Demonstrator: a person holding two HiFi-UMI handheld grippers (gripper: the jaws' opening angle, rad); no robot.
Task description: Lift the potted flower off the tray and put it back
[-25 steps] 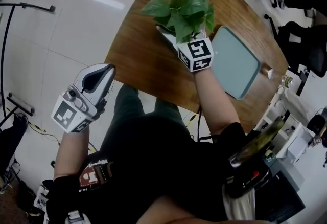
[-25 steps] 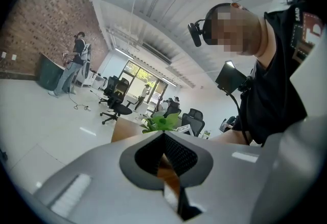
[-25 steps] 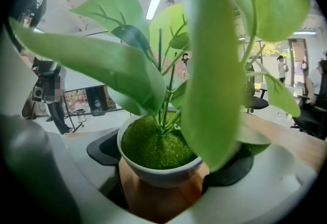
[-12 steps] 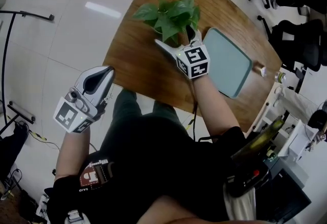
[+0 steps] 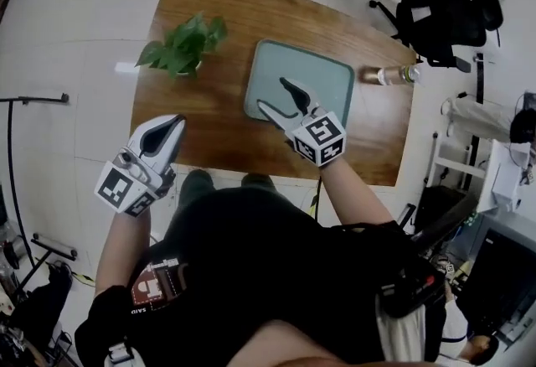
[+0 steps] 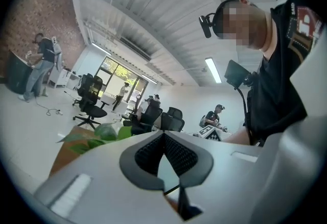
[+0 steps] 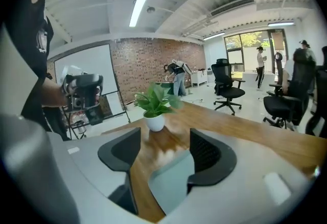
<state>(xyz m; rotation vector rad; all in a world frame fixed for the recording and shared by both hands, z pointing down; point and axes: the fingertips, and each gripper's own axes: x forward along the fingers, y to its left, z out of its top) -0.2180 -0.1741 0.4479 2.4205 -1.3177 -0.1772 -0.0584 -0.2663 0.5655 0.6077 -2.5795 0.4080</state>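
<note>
Right gripper view has my right tongs [image 7: 161, 152] standing apart and closing, with nothing caught between the pads; through the gap I see only a corner of the teal tray [image 7: 171, 177] and brown wood. In the head view these tongs [image 5: 280, 99] hang over the tray's [image 5: 335, 76] near-left part, pointing toward 11 o'clock.

My left tongs [image 6: 163, 138] are clenched, pads meeting at the tips and gripping nothing. In the head view they [image 5: 167, 126] sit at about 7 o'clock from the tray, just off the near-left corner of the surface [image 5: 218, 118], over the pale floor [image 5: 84, 64].

The potted flower [image 5: 180, 47] is off the tray: its white pot [image 7: 155, 121] stands upright on the bare wood of the surface [image 7: 245, 131], holding a bunch of green leaves [image 7: 156, 99]. It lies at roughly 9 to 10 o'clock from the tray, apart from it, near the surface's left edge. A few of its leaves [image 6: 97, 136] show past the left tongs.

At 3 o'clock from the tray, just beside its far-right corner, a bottle [image 5: 389, 74] rests on the wood; I cannot tell what is in it.
</note>
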